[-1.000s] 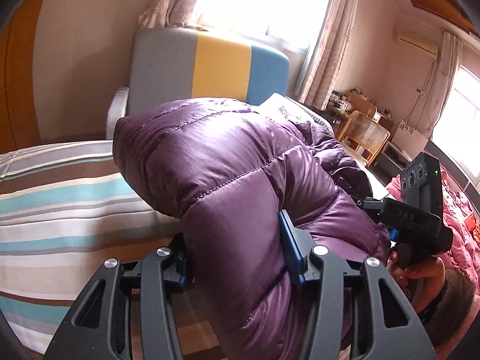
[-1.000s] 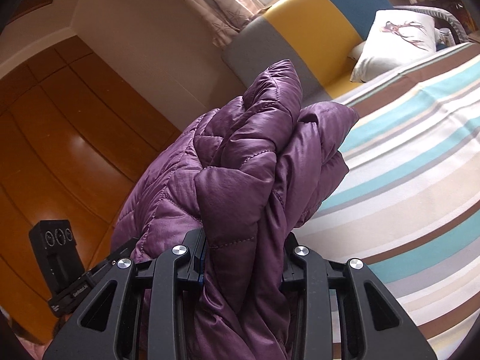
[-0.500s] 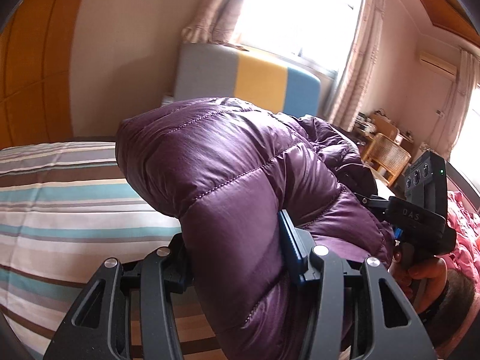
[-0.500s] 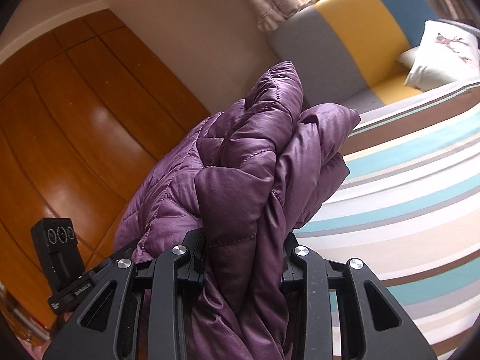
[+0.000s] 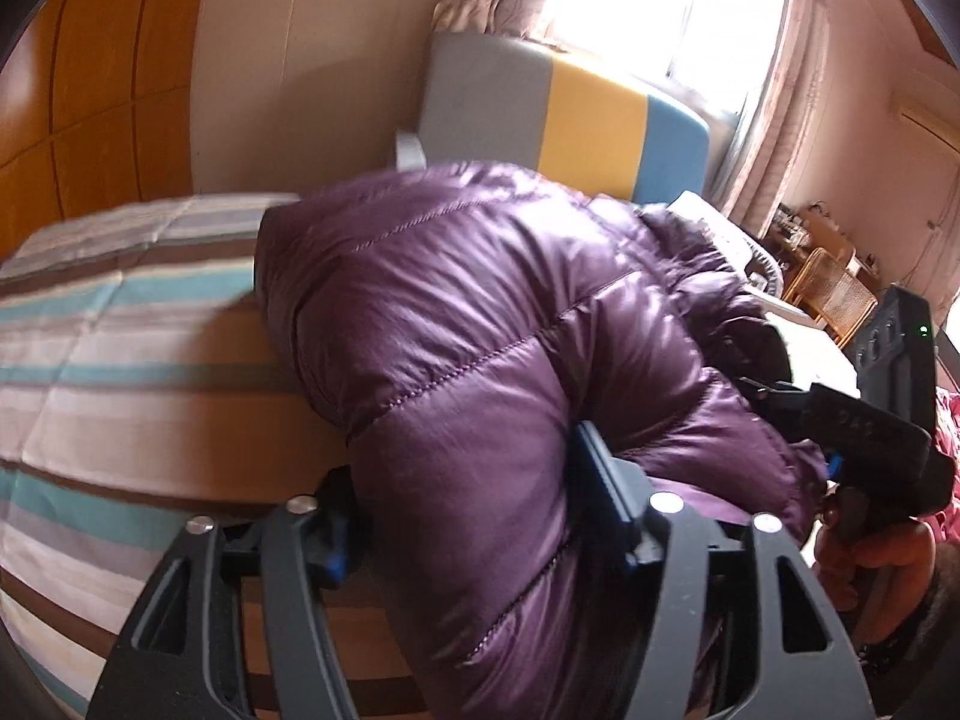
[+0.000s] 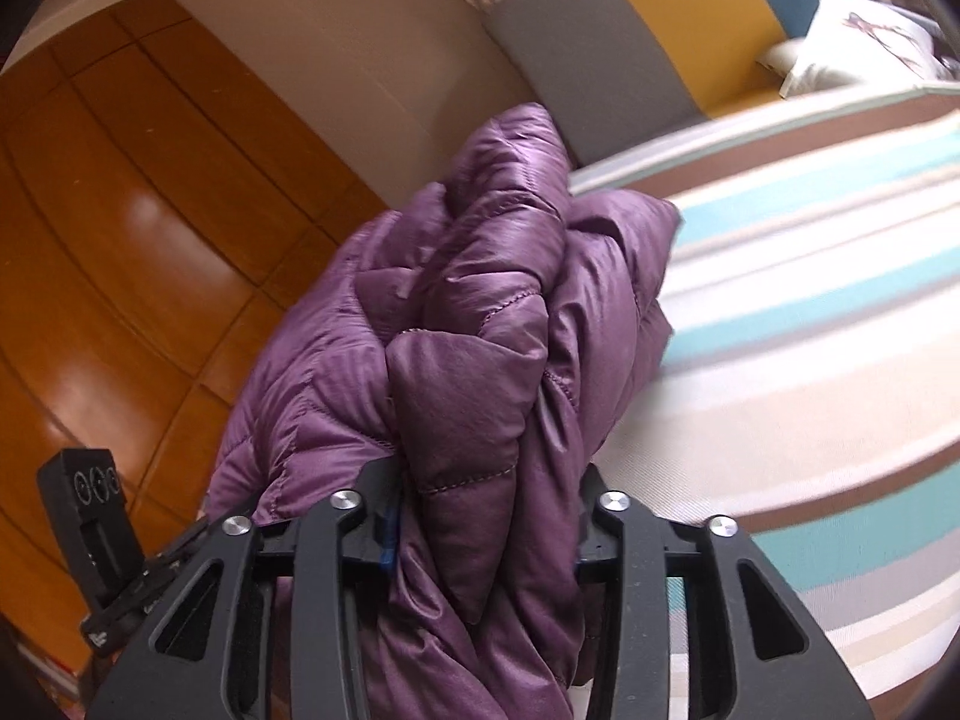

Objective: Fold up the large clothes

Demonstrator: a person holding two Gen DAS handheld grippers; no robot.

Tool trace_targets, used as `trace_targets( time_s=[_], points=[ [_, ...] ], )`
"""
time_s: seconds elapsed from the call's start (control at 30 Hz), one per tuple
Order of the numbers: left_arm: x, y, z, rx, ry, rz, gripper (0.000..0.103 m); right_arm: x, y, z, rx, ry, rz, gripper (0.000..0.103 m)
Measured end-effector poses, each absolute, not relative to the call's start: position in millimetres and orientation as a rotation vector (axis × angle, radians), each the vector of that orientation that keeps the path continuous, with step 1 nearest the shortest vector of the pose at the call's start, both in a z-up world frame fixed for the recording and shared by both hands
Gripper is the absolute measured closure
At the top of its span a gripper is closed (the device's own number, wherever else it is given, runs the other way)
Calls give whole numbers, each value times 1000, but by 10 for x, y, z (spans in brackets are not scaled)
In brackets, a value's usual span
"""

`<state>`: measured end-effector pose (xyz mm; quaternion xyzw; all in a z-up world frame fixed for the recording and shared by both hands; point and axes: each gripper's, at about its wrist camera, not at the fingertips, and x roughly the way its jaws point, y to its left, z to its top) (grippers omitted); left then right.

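Note:
A purple quilted down jacket [image 5: 480, 324] is held up over the striped bed [image 5: 120, 360] between both grippers. My left gripper [image 5: 474, 516] is shut on a thick fold of the jacket. My right gripper [image 6: 486, 516] is shut on a bunched fold of the same jacket [image 6: 480, 312]. The right gripper also shows at the right edge of the left wrist view [image 5: 864, 420], and the left gripper at the lower left of the right wrist view [image 6: 96, 540]. The fingertips are hidden in the fabric.
The bed has a brown, teal and white striped cover [image 6: 810, 330]. A grey, yellow and blue headboard [image 5: 570, 114] stands behind it, with a white pillow [image 6: 864, 42]. Orange wood wardrobe panels [image 6: 120, 210] are on the left. A wicker chair [image 5: 834, 294] stands by the window.
Both grippers have swung with the jacket; the views have turned and dropped toward the bed, so more striped cover shows. The grips on the jacket have not changed.

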<state>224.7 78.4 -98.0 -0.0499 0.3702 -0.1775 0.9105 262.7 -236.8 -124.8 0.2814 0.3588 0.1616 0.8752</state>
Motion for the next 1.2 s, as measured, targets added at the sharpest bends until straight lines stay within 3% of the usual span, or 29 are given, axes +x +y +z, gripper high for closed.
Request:
trace_targets(
  time_s=[0.27, 0.33, 0.63, 1.0, 1.07, 1.2],
  points=[
    [2232, 796, -1129, -154, 771, -335, 33, 2475, -2297, -1264, 526, 745, 306, 57],
    [2194, 797, -1099, -147, 767, -315, 28, 2435, -2284, -1233, 516, 752, 286, 53],
    [1844, 773, -905, -71, 707, -291, 18, 2043, -2125, -969, 484, 751, 266, 53],
    [1760, 941, -1116, -61, 756, -248, 14, 1668, -2034, -1173, 404, 800, 243, 53],
    [1705, 937, -1056, -42, 744, -229, 4, 1620, -2017, -1060, 394, 784, 238, 53],
    [1495, 870, -887, 53, 678, -150, 2, 1361, -1976, -788, 367, 707, 236, 27]
  ],
)
